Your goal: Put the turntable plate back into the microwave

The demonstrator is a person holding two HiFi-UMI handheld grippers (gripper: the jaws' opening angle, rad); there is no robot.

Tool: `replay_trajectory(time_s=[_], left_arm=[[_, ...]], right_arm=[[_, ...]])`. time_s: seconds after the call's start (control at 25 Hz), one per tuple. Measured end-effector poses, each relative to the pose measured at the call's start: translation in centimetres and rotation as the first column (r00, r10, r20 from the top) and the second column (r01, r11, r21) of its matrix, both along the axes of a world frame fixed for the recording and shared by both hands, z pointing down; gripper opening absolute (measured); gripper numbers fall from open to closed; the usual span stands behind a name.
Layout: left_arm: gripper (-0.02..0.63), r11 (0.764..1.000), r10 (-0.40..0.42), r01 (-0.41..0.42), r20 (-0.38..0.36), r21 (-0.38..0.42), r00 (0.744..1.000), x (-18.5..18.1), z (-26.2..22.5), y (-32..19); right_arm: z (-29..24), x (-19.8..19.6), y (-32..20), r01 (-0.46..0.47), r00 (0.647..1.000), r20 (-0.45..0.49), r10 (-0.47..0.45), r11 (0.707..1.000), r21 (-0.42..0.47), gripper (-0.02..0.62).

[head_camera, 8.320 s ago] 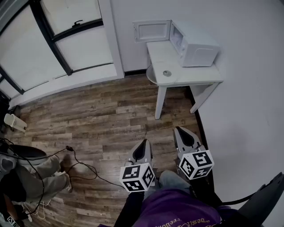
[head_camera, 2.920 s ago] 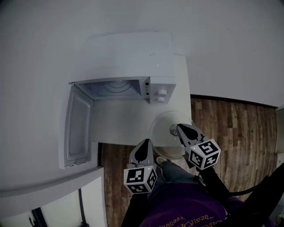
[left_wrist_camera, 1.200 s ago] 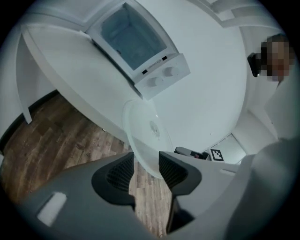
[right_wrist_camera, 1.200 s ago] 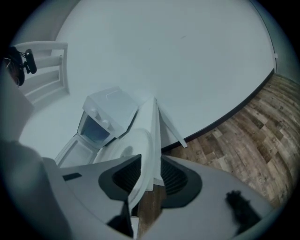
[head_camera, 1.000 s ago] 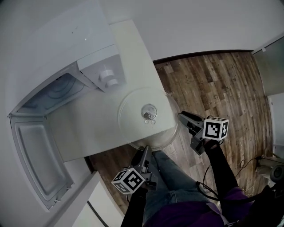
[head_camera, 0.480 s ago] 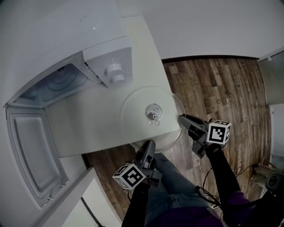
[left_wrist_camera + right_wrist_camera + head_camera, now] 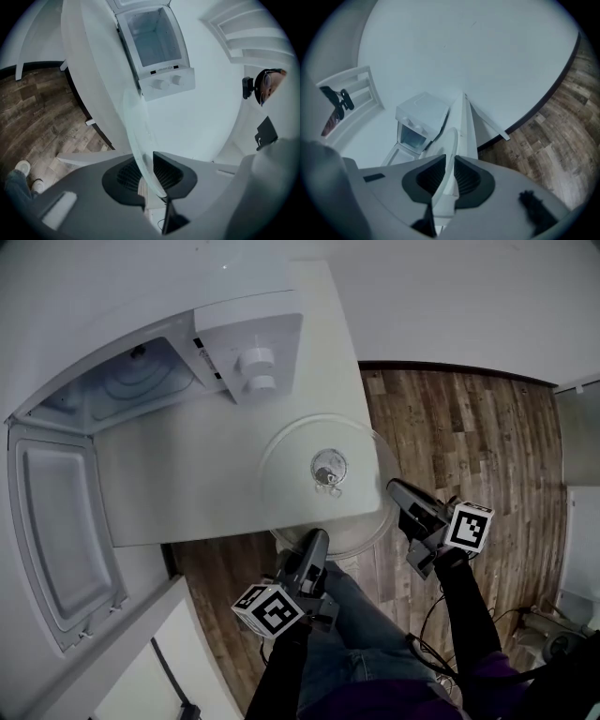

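Note:
The round glass turntable plate [image 7: 309,488] lies on the white table [image 7: 187,484], overhanging its near corner, with a small metal hub [image 7: 328,468] on its middle. My left gripper [image 7: 317,536] is at the plate's near edge. In the left gripper view its jaws [image 7: 149,171] are closing, with the plate's rim [image 7: 140,126] between the pads and touching them. My right gripper [image 7: 394,488] is at the plate's right edge, jaws [image 7: 447,176] also closing on the rim [image 7: 447,143]. The white microwave [image 7: 248,329] stands behind, its door [image 7: 56,521] swung wide and its cavity [image 7: 131,381] bare.
Two knobs [image 7: 258,369] face the plate from the microwave's panel. Wooden floor [image 7: 469,446] lies right of the table. My legs [image 7: 366,634] are below the table corner. A person [image 7: 269,84] shows at the right of the left gripper view.
Both grippers' jaws have narrowed onto the plate's rim. The head view has swung, so the microwave now sits higher and more level in it. The plate has stayed in place.

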State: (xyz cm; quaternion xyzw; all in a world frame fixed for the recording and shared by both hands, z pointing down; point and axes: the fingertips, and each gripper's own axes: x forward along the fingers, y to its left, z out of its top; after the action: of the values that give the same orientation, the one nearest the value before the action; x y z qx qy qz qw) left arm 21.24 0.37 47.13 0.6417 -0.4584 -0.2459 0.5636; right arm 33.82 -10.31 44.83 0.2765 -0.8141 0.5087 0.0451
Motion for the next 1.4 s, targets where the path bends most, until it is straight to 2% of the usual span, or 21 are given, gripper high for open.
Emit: replay_trajectory(time_s=[0.24, 0.32, 0.44, 0.64, 0.88, 1.0, 1.12, 1.4], left_arm=[[0.072, 0.998, -0.030, 0.031, -0.021, 0.056, 0.999, 0.9, -1.2, 0.0], [0.072, 0.997, -0.035, 0.037, -0.030, 0.071, 0.999, 0.9, -1.7, 0.2], [0.072, 0.993, -0.064, 0.067, -0.030, 0.103, 0.998, 0.1, -3.2, -0.1], [0.069, 0.977, -0.164, 0.168, -0.038, 0.131, 0.986, -1.9, -5.5, 1.1], [0.064, 0.955, -0.254, 0.250, 0.001, 0.159, 0.967, -5.3, -7.1, 3.9], [0.064, 0.933, -0.319, 0.317, -0.012, 0.173, 0.948, -7.0, -7.4, 5.1], [0.057, 0.897, -0.394, 0.398, -0.061, 0.191, 0.917, -8.6, -7.8, 6.2], [0.049, 0.829, -0.507, 0.519, -0.114, 0.205, 0.855, -12.1, -8.7, 8.5]], right_arm=[[-0.9, 0.9, -0.5, -0.016, 1.000, 0.021, 0.017, 1.000, -0.020, 0.060], [-1.9, 0.7, -0.4, -0.013, 1.000, 0.026, 0.013, 1.000, -0.001, 0.060], [-3.8, -0.3, -0.9, 0.017, 0.999, 0.029, -0.019, 0.999, 0.046, 0.058], [-6.5, -3.3, -0.3, 0.075, 0.991, 0.107, -0.082, 0.995, 0.067, 0.058], [-7.0, -7.3, 1.5, 0.183, 0.973, 0.131, -0.190, 0.981, 0.065, 0.058], [-7.5, -9.9, 2.3, 0.247, 0.957, 0.143, -0.254, 0.967, 0.066, 0.058], [-8.2, -12.3, 2.9, 0.302, 0.941, 0.131, -0.311, 0.949, 0.089, 0.060], [-8.9, -16.9, 4.4, 0.386, 0.910, 0.114, -0.398, 0.915, 0.117, 0.060]])
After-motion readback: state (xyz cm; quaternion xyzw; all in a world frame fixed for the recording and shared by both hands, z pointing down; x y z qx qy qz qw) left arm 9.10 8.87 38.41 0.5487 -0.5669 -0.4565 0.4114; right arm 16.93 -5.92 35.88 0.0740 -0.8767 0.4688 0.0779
